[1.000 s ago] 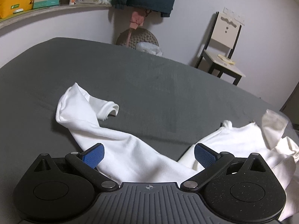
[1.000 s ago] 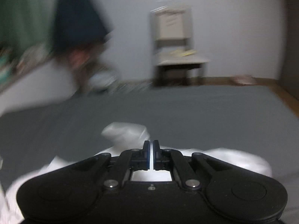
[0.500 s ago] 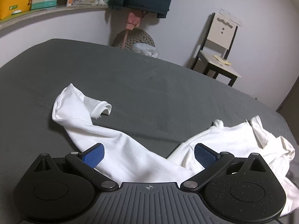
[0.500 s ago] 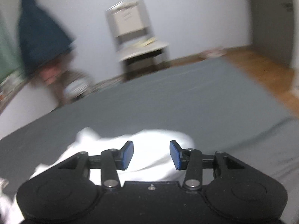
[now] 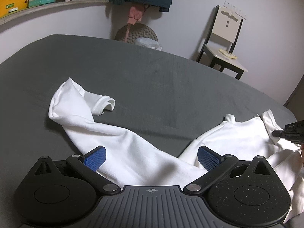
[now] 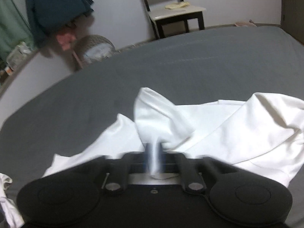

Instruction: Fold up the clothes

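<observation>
Since a moment ago the right gripper has pinched a fold of the limp, light white shirt, best held at its edges, while the left gripper hangs wide open, empty.

The garment lies on the bed, one sleeve running out to 10 o'clock, the body at 3 o'clock. The left tool sits over its middle; the right tool pinches a fold at the body. Behind the bed: basket at 12 o'clock, chair at 1 o'clock
</observation>
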`<state>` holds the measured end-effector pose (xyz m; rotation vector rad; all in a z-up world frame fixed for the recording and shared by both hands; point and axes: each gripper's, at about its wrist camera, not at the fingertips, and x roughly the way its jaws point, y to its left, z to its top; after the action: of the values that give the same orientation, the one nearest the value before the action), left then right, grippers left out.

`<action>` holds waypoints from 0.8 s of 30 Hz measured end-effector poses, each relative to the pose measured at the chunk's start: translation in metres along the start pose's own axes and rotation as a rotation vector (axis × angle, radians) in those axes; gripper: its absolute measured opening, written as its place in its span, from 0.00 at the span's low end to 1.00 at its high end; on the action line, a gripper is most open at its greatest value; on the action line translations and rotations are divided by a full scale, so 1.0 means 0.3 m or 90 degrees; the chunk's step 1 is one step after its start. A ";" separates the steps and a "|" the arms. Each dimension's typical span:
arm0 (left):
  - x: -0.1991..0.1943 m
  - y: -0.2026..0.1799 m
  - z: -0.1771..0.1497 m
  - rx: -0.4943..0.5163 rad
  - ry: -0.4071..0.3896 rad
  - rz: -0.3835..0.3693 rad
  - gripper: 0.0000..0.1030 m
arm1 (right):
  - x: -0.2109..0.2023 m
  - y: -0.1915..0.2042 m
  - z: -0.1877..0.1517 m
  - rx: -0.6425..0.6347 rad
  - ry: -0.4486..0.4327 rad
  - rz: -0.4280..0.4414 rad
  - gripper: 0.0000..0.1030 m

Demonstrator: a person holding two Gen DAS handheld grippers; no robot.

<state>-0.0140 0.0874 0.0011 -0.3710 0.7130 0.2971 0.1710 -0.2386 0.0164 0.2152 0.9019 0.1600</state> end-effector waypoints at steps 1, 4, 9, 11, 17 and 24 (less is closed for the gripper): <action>-0.005 0.002 0.002 -0.002 -0.002 -0.002 1.00 | -0.020 -0.009 0.005 -0.003 -0.025 -0.009 0.04; -0.022 0.007 0.007 -0.010 -0.009 -0.008 1.00 | -0.132 -0.089 0.070 0.012 -0.117 -0.038 0.04; -0.056 0.018 0.017 -0.029 -0.025 -0.016 1.00 | -0.401 -0.377 0.194 0.053 -0.234 -0.204 0.04; -0.067 0.022 0.020 -0.039 -0.029 -0.020 1.00 | -0.509 -0.497 0.217 0.069 -0.267 -0.307 0.04; -0.071 -0.001 0.019 -0.030 -0.027 -0.019 1.00 | -0.597 -0.736 0.207 0.065 -0.124 -0.427 0.12; -0.064 -0.055 0.008 0.003 -0.021 -0.008 1.00 | -0.418 -0.578 0.102 -0.030 -0.080 -0.253 0.41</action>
<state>-0.0201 0.0712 0.0197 -0.3659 0.6783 0.2889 0.1268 -0.4384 0.0863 0.0001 0.7990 -0.1985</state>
